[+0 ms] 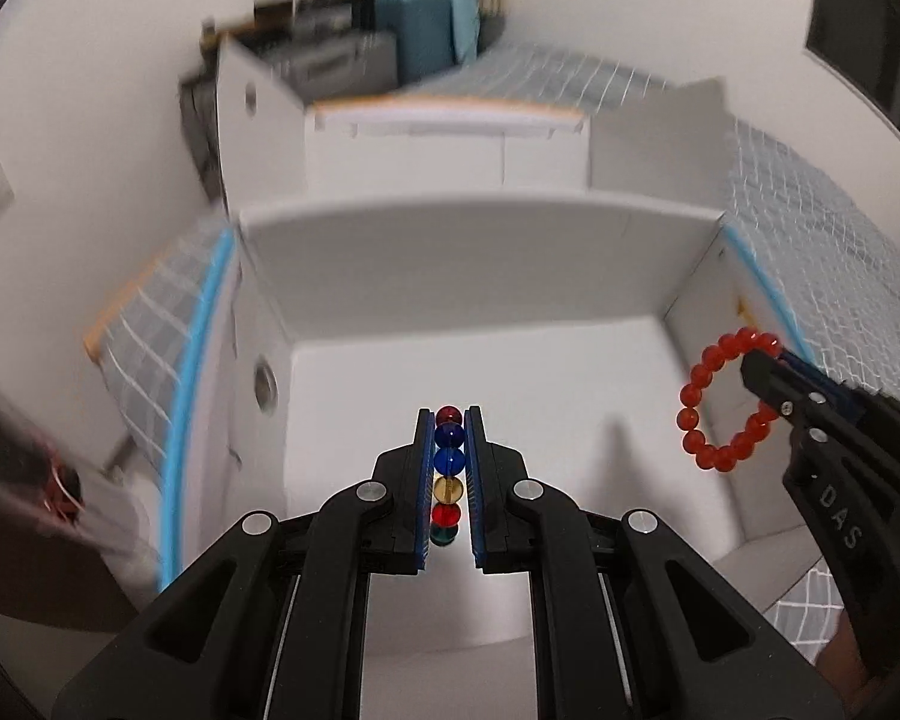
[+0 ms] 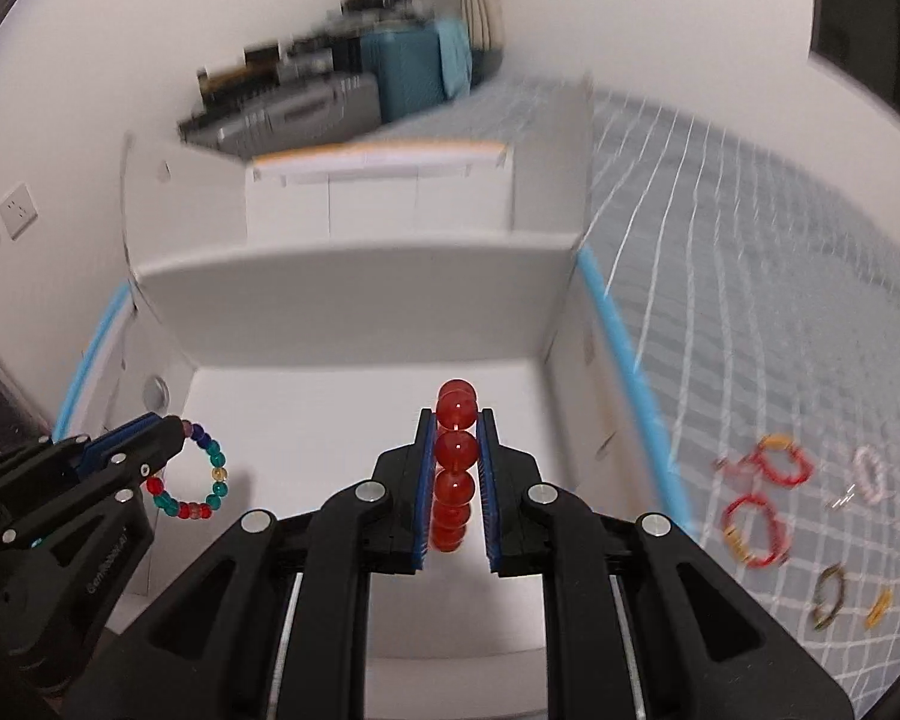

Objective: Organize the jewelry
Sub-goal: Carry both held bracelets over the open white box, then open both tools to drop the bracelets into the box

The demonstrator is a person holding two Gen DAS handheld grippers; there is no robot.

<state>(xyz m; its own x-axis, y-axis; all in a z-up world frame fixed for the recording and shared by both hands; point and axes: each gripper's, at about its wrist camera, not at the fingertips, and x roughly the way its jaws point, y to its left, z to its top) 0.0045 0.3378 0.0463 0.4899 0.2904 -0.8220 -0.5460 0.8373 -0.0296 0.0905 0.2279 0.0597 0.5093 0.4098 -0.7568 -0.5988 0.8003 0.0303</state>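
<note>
Two bracelets hang over the white box [image 2: 354, 294], likely for dropping in: left gripper [image 1: 448, 420] clamps the multicoloured bracelet [image 1: 448, 477] at lower centre, right gripper [image 2: 456, 420] pinches the red bracelet [image 2: 455, 468]. More jewellery [image 2: 768, 510] waits lower right.

We hold the multicolored bead bracelet [image 1: 448, 474] edge-on in our left gripper [image 1: 448, 420], jaws closed on it, above the white box [image 1: 438, 276]. Near the box's right wall, our right gripper [image 1: 762, 369] pinches the red bead bracelet [image 1: 699, 384], which hangs as an open ring.
</note>
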